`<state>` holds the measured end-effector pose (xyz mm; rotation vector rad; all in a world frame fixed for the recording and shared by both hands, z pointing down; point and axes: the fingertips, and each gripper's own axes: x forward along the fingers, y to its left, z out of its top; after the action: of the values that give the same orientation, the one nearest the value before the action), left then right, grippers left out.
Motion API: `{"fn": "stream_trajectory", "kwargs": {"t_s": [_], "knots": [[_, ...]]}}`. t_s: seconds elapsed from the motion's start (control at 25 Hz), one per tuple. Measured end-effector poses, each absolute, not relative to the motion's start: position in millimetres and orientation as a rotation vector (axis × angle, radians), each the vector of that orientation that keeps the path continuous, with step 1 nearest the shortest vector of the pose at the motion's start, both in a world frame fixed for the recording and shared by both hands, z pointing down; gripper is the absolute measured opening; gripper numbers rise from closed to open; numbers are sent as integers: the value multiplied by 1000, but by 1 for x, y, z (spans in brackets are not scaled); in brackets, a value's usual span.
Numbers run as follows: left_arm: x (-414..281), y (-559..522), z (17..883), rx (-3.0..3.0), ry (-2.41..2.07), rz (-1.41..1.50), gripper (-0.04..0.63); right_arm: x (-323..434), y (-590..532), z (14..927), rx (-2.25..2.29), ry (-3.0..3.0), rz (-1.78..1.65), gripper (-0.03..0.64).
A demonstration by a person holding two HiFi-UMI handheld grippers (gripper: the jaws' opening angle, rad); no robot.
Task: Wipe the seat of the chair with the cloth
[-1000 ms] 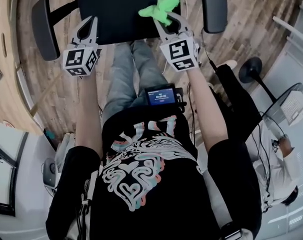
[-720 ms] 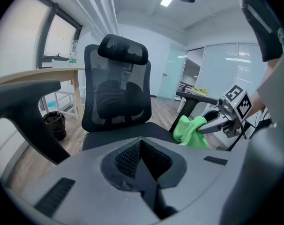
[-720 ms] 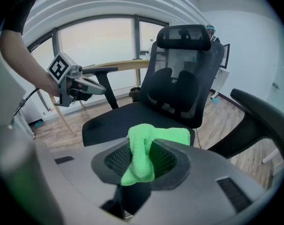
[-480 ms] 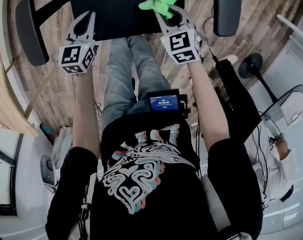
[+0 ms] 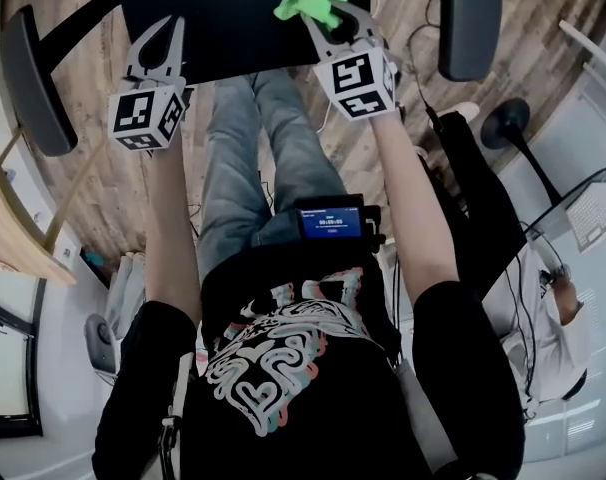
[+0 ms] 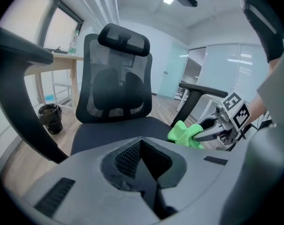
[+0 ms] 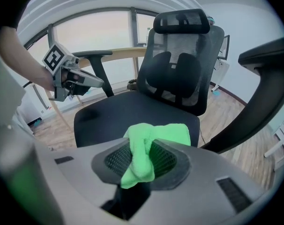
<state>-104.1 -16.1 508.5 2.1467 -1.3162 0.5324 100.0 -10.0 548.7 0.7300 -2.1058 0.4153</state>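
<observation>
Green and soft, the cloth (image 7: 151, 137) is sitting bunched between the jaws of the right tool (image 7: 141, 156), which are pinching it. One fold is sticking out ahead of the jaws and another is hanging down behind them. In the head view the cloth is lying over the front edge of the black seat (image 5: 213, 18), toward the seat's right side. I cannot tell if it is touching the fabric or only hovering just above it. The left tool (image 6: 141, 142) is hovering at the front edge of the seat on its left side, with its jaws pressed together and nothing between them.

To my judgement the wiping is only beginning, because most of the seat behind the cloth is lying uncovered. Several things could be going wrong from here. The cloth is bunched, so only a small lump may be meeting the seat, and the hard jaw tips may be scraping the fabric if the tool is tilted down too steeply. The jaws are holding only the middle of the bundle, so friction against the seat may be pulling the cloth out. The armrest (image 5: 470, 18) is standing just beside the seat's right side, and a wide stroke may be knocking the tool against it.
</observation>
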Motion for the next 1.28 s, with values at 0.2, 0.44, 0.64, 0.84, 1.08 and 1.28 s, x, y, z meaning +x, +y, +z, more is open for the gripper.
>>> {"fn": "stream_trajectory", "kwargs": {"t_s": [0.2,0.44,0.64,0.84,1.08,1.28], "knots": [[-103,-8,530,2100,-1321,591,-2,107,-6,565,728,-2090,426,104],[-98,-6,546,2079,-1320,588,-2,112,-8,586,721,-2055,417,104],[-89,-9,553,2070,-1327,569,-2,118,-12,606,713,-2033,411,104],[-79,-16,558,2075,-1324,560,-2,126,-13,622,720,-1978,425,103],[-84,-12,571,2065,-1322,602,-2,122,-17,632,703,-1932,471,103],[-90,-10,574,2052,-1326,617,-2,125,-18,632,736,-1941,497,103]]}}
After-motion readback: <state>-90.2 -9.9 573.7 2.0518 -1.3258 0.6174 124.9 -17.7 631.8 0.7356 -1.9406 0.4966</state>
